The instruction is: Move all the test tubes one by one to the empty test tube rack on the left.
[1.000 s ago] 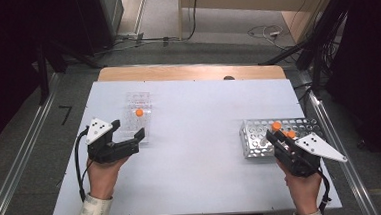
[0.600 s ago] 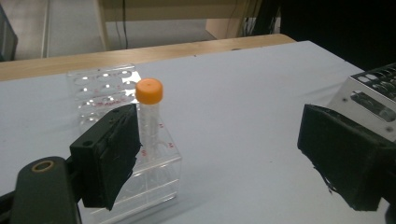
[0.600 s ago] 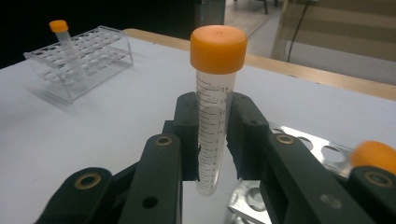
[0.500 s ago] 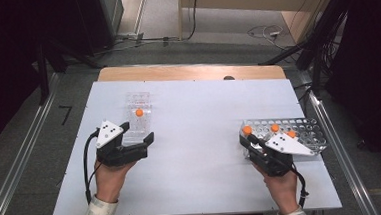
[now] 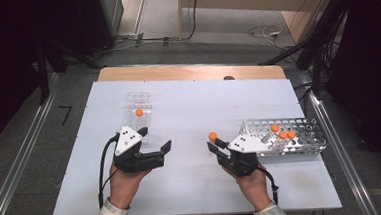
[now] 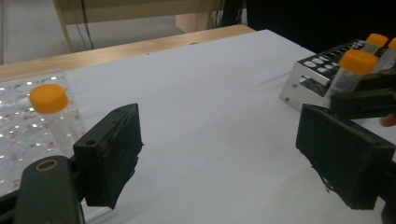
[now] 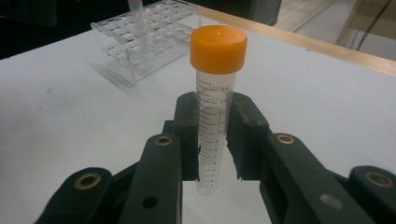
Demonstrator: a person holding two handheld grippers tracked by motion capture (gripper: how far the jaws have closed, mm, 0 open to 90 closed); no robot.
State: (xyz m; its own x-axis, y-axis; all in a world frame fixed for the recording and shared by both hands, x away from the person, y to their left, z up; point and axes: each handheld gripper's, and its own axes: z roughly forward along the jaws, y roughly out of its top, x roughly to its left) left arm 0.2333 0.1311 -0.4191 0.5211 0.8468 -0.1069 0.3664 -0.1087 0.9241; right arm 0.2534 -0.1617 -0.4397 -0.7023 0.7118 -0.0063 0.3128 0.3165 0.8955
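Observation:
My right gripper [image 5: 218, 147] is shut on a clear graduated tube [image 7: 211, 126] with an orange cap [image 5: 213, 135], held upright over the white table [image 5: 193, 107] left of the metal rack [image 5: 301, 143]. That rack holds three more orange-capped tubes [image 5: 283, 134]. The held tube [image 6: 355, 63] and the metal rack [image 6: 306, 77] also appear at the right of the left gripper view. My left gripper [image 5: 162, 154] is open, with nothing between its jaws, pointing right just in front of a clear plastic rack [image 5: 139, 103]. One orange-capped tube [image 6: 48, 99] stands in that rack.
The clear rack [image 7: 144, 32] lies ahead of the held tube across bare white table. A wooden strip [image 5: 191, 72] borders the table's far edge. Metal rails [image 5: 330, 134] run along both sides. Cables lie on the floor beyond.
My right gripper has carried the tube left, away from the metal rack toward the table's middle. My left gripper has shifted right and turned its jaws toward the right hand.

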